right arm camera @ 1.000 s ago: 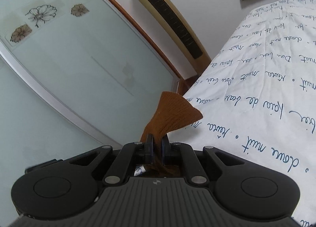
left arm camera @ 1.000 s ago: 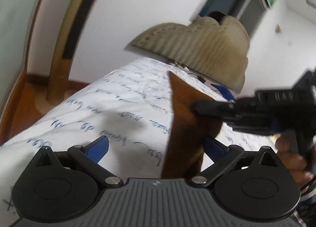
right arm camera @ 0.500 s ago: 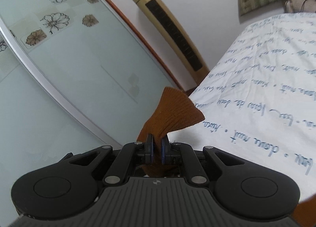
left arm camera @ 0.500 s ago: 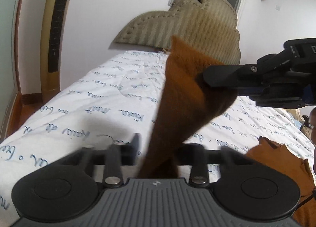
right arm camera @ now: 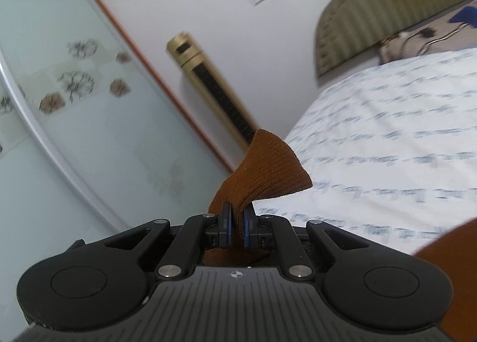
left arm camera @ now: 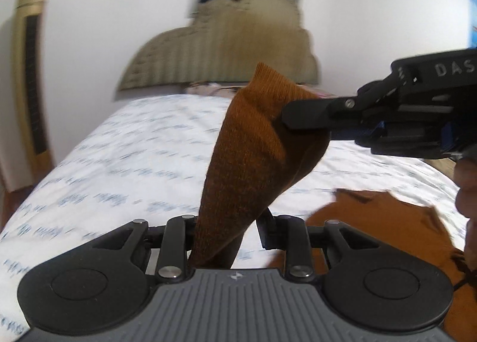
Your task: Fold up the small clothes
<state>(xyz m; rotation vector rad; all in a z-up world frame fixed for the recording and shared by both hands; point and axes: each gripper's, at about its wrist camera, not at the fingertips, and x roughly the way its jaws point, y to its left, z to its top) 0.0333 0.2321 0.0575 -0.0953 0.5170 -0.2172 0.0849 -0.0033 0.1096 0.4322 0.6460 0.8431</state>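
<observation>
A small brown knit garment [left arm camera: 253, 145] hangs in the air above the bed, held at two places. My left gripper [left arm camera: 226, 231] is shut on its lower end. My right gripper [left arm camera: 304, 121] comes in from the right in the left wrist view and is shut on the upper end. In the right wrist view the right gripper [right arm camera: 237, 227] pinches a ribbed brown edge [right arm camera: 265, 172] between its blue pads [right arm camera: 225, 227]. More brown cloth [left arm camera: 387, 222] lies on the bed at the lower right.
The bed has a white sheet with blue script [left arm camera: 134, 163] and a beige padded headboard [left arm camera: 220, 53]. A gold tower fan [right arm camera: 214, 88] stands by the wall at the bed's left. A glass sliding door with flower prints [right arm camera: 74, 121] is further left.
The left gripper went from open around the garment to shut on its lower end. Both grippers swung, so the headboard now sits more centred. The right gripper kept its hold.
</observation>
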